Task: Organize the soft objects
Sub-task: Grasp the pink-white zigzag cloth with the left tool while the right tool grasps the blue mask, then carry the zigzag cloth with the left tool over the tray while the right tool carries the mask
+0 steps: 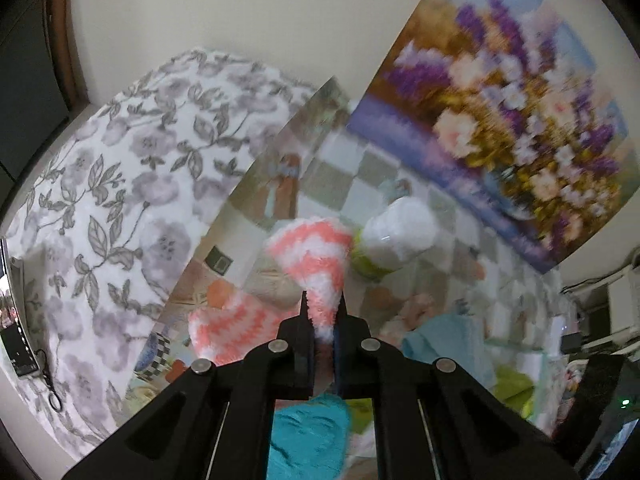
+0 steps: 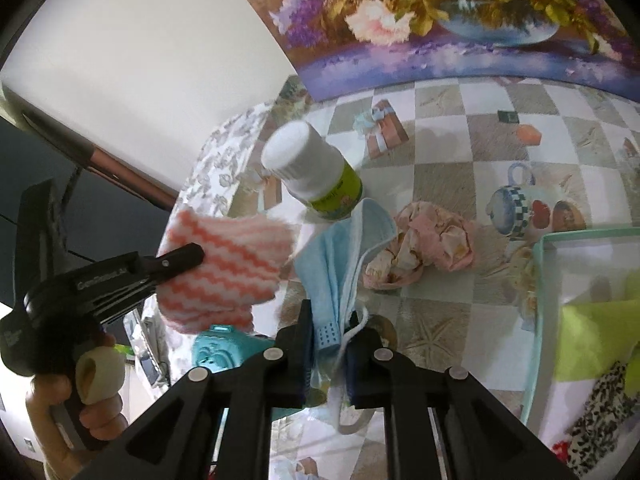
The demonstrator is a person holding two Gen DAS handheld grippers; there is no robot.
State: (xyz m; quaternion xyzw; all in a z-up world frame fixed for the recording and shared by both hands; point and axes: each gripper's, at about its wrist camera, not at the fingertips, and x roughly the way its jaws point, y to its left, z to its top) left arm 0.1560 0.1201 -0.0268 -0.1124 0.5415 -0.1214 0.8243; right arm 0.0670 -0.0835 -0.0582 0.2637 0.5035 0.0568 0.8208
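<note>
My left gripper (image 1: 323,312) is shut on a fluffy pink-and-white striped cloth (image 1: 316,264) and holds it up above the table. The same cloth (image 2: 224,272) shows in the right wrist view, clamped by the left gripper (image 2: 188,258). My right gripper (image 2: 330,320) is shut on a light blue face mask (image 2: 340,256) that hangs from its jaws. A crumpled pink cloth (image 2: 424,248) lies on the checked tablecloth (image 2: 440,176). A turquoise cloth (image 1: 308,436) lies below the left gripper.
A white bottle with a green label (image 2: 316,168) stands on the table. A pale green box (image 2: 536,344) at the right holds a lime cloth (image 2: 592,344) and a leopard-print cloth (image 2: 600,420). A flower painting (image 2: 440,20) leans at the back. A floral blanket (image 1: 120,200) lies left.
</note>
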